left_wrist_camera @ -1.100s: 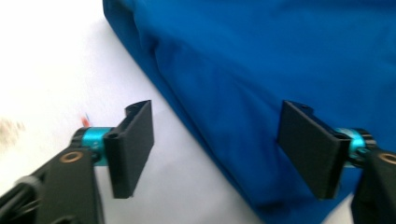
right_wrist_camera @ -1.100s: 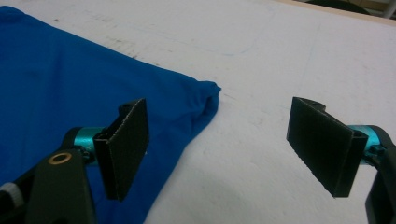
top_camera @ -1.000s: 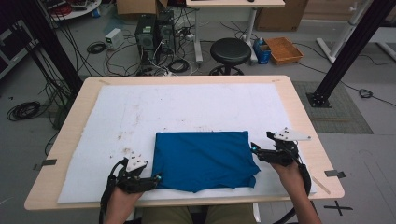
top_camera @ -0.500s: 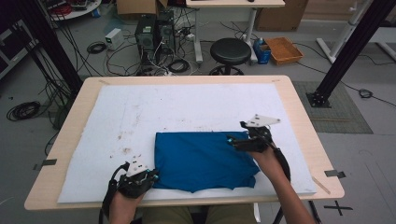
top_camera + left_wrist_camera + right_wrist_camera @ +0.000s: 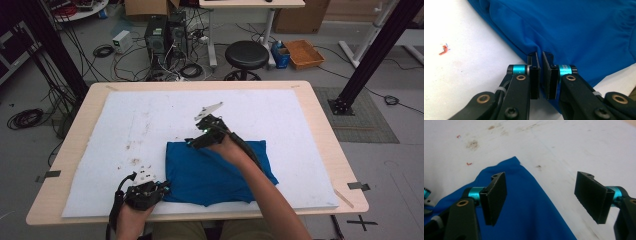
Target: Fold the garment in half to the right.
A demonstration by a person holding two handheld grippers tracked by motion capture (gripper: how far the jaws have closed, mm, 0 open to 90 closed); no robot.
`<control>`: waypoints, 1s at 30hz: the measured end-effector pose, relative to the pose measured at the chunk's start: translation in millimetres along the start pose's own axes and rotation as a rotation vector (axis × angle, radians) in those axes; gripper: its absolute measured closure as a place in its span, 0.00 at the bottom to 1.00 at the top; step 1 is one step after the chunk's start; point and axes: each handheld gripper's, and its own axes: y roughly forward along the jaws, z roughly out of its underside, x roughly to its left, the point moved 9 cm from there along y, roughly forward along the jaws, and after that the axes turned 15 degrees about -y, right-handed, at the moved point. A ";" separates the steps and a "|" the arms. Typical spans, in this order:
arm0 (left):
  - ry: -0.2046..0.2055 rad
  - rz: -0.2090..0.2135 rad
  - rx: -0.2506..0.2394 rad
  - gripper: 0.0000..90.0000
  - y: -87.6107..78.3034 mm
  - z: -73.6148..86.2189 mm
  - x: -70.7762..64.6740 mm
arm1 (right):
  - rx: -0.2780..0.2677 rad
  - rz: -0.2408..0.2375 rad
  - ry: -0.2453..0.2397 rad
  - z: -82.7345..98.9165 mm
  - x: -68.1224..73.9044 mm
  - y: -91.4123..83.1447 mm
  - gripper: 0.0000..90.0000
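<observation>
Between your right gripper's (image 5: 544, 197) spread jaws lies the far left corner of the blue cloth (image 5: 220, 170), with white mat (image 5: 150, 120) just beyond it. A second ago this gripper sat at the cloth's right edge; you have carried it across, empty, to that corner. Your left gripper (image 5: 541, 72) has stayed put, jaws pressed together on the cloth's near left edge. With both grippers now on the left side, you look set to fold or lift that side next.
</observation>
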 end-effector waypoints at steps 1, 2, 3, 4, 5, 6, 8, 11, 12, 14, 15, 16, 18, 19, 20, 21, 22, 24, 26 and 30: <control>-0.004 0.002 0.000 0.94 0.0 -0.1 -0.1 | 0.011 -0.010 -0.008 -3.0 2.5 8.4 0.33; -0.006 0.005 0.001 0.94 0.0 0.0 -0.1 | 0.037 -0.023 -0.018 -8.1 6.2 23.6 0.39; -0.009 0.005 0.003 0.94 -0.1 0.0 0.1 | 0.037 -0.023 -0.018 -8.1 6.2 23.6 0.39; -0.010 0.006 0.006 0.94 -0.2 0.0 0.6 | 0.066 -0.030 -0.020 -12.0 9.1 37.6 0.44; -0.017 0.009 0.001 0.94 0.2 -0.4 0.4 | 0.066 -0.030 -0.020 -12.0 9.1 37.6 0.44; -0.018 0.009 0.003 0.94 0.0 -0.4 0.7 | 0.077 -0.038 -0.026 -13.3 10.6 44.5 0.48; -0.025 0.012 0.006 0.94 0.0 -0.2 0.4 | 0.108 -0.053 -0.047 -13.2 13.9 57.7 0.56; -0.033 0.018 0.008 0.94 0.0 -0.5 1.0 | 0.160 -0.065 -0.054 -9.2 16.8 73.6 0.64; -0.033 0.020 0.008 0.94 0.2 -0.7 1.2 | 0.167 -0.074 -0.065 -7.7 17.6 77.4 0.69; -0.036 0.024 0.014 0.94 -0.1 -0.7 1.5 | 0.160 -0.079 -0.071 -8.1 18.9 81.0 0.77; -0.040 0.026 0.012 0.94 0.1 -0.9 1.6 | 0.154 -0.092 -0.076 -8.6 20.2 81.2 0.83; -0.043 0.027 0.012 0.94 0.2 -1.0 1.5 | 0.157 -0.098 -0.108 -9.7 23.9 81.1 0.96; -0.051 0.035 0.017 0.95 -0.5 -1.7 1.8 | 0.167 -0.075 -0.165 -11.2 26.0 81.3 0.98; -0.051 0.035 0.017 0.95 -0.5 -1.7 1.8 | 0.167 -0.075 -0.165 -11.2 26.0 81.3 0.98; -0.059 0.043 0.015 0.95 -1.3 -2.6 1.3 | 0.160 -0.066 -0.165 -12.6 25.8 79.1 0.98; -0.066 0.057 0.004 0.95 -2.6 -4.7 -0.1 | 0.160 -0.066 -0.165 -12.6 25.8 79.1 0.98; -0.069 0.072 -0.010 0.95 -4.7 -7.6 -2.1 | 0.125 -0.058 -0.143 -15.2 22.1 72.7 0.98; -0.072 0.118 -0.047 0.95 -9.7 -15.0 -8.8 | 0.105 -0.054 -0.133 -16.9 19.8 68.1 0.98; -0.071 0.166 -0.074 0.95 -13.6 -22.2 -16.6 | 0.064 -0.053 -0.110 -20.4 15.6 55.8 0.98; -0.064 0.267 -0.110 0.95 -13.5 -35.2 -35.4 | -0.025 -0.032 -0.070 -21.7 4.6 24.4 0.98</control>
